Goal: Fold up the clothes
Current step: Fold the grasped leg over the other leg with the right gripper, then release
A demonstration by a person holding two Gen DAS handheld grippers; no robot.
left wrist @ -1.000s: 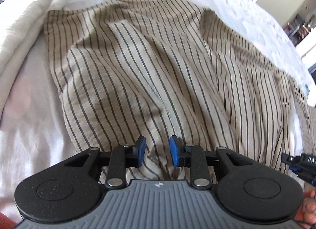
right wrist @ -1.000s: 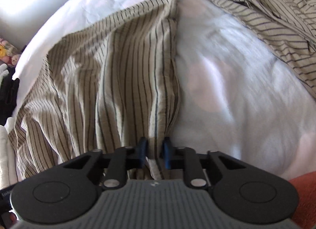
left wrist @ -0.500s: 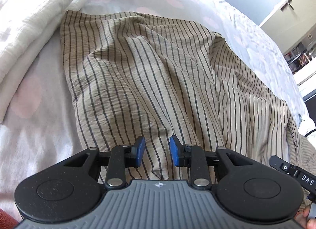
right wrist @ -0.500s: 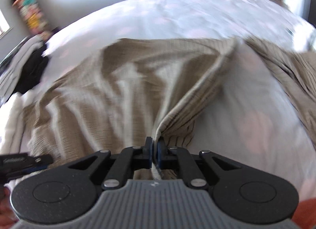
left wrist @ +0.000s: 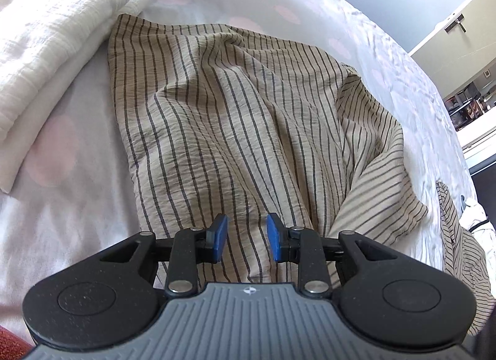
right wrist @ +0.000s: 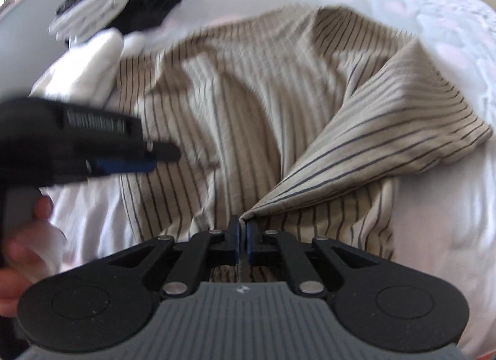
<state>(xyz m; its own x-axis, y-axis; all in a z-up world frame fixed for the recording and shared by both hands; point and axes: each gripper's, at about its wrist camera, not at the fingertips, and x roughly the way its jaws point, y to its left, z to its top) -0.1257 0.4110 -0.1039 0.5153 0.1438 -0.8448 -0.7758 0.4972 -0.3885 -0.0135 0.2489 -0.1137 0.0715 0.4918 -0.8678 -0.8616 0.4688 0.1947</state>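
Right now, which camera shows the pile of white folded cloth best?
The left wrist view: the white folded cloth lies sharp and large beside the striped shirt. In the right wrist view it is small, blurred, partly hidden by the left gripper.

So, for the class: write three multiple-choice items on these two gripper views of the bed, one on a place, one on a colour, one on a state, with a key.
1. Where do the folded white cloths lie relative to the striped garment in the left wrist view?
A. to its left
B. on top of it
C. to its right

2. What colour are the gripper pads?
A. red
B. blue
C. green

3. What is the right gripper doing?
A. gaping, holding nothing
B. pinching a fold of the garment
C. resting on bare sheet

Key: 1 A, the white stack sits beside its left edge; 2 B, the pads show blue; 3 B, cloth rises from between the closed jaws.
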